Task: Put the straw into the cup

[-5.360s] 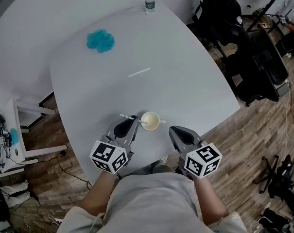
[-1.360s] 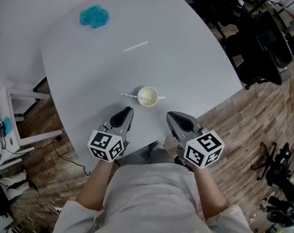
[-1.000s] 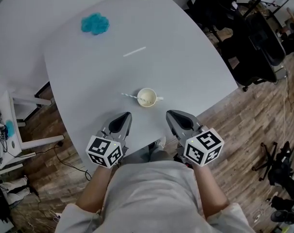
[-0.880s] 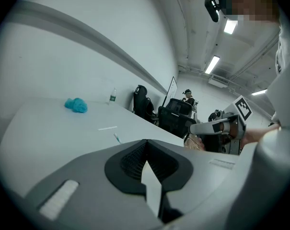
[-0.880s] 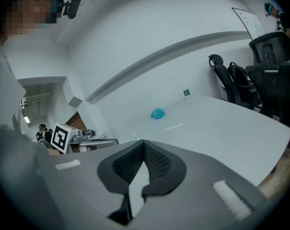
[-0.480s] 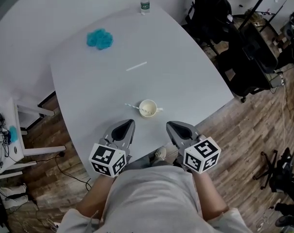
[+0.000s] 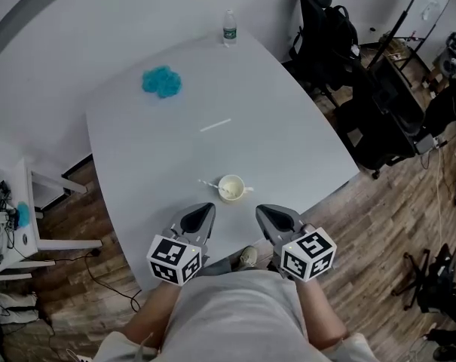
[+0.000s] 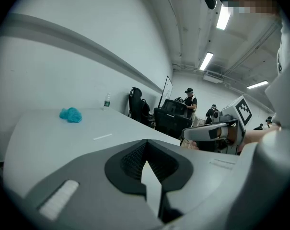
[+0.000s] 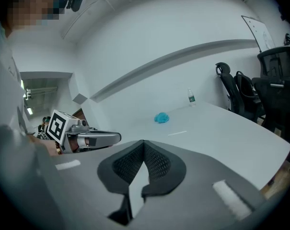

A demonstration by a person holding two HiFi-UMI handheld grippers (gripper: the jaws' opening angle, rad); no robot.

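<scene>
A small cream cup stands on the grey table close to its near edge. A white straw lies in the cup, its end poking out over the left rim. A second white straw lies flat further up the table. My left gripper and right gripper hang at the near edge, short of the cup on either side of it. Both are shut on nothing. In the gripper views the left gripper and the right gripper show closed jaws; the cup is hidden there.
A blue crumpled cloth lies at the far left of the table and a water bottle stands at its far edge. Black office chairs crowd the right side. A white shelf stands on the left.
Both grippers have drawn back from the cup toward the near table edge; the left one was beside the straw earlier. The straw stays in the cup. The head view has shifted.
</scene>
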